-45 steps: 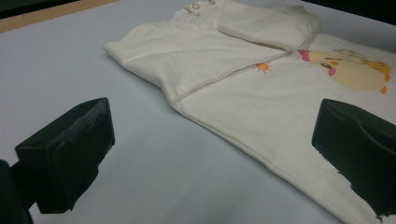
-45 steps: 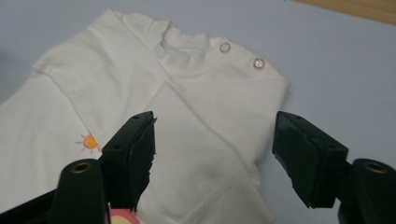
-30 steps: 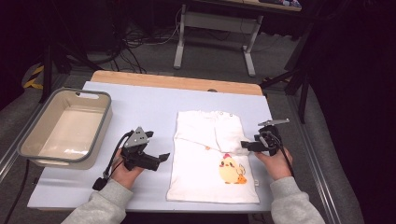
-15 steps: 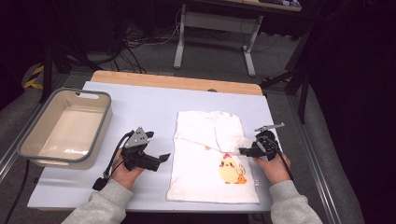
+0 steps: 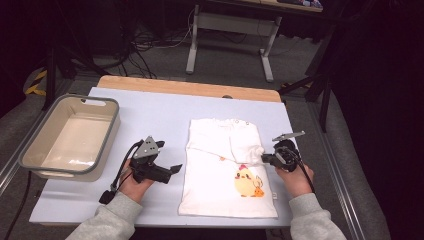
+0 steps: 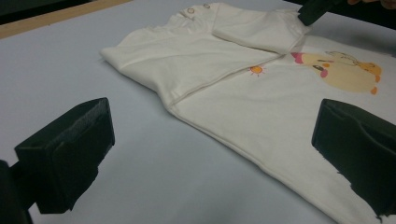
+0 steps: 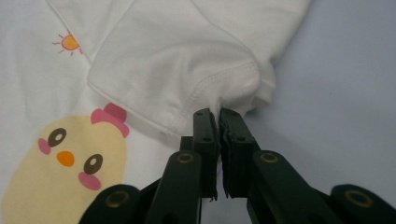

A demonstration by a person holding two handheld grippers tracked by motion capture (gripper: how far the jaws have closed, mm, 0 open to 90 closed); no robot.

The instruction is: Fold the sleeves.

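Right gripper [image 7: 218,116] just closed, now clamped on the folded sleeve [image 7: 187,70] at the shirt's [image 5: 220,165] 3 o'clock edge, shirt flat mid-table with long axis 12 to 6, left gripper [image 5: 172,170] spread wide, idle at its 9 o'clock.

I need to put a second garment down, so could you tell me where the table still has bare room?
Bare sheet lies between the shirt and the grey bin, apart from the left gripper, and behind the shirt up to the wooden edge. The strip right of the shirt is crowded by the right gripper.
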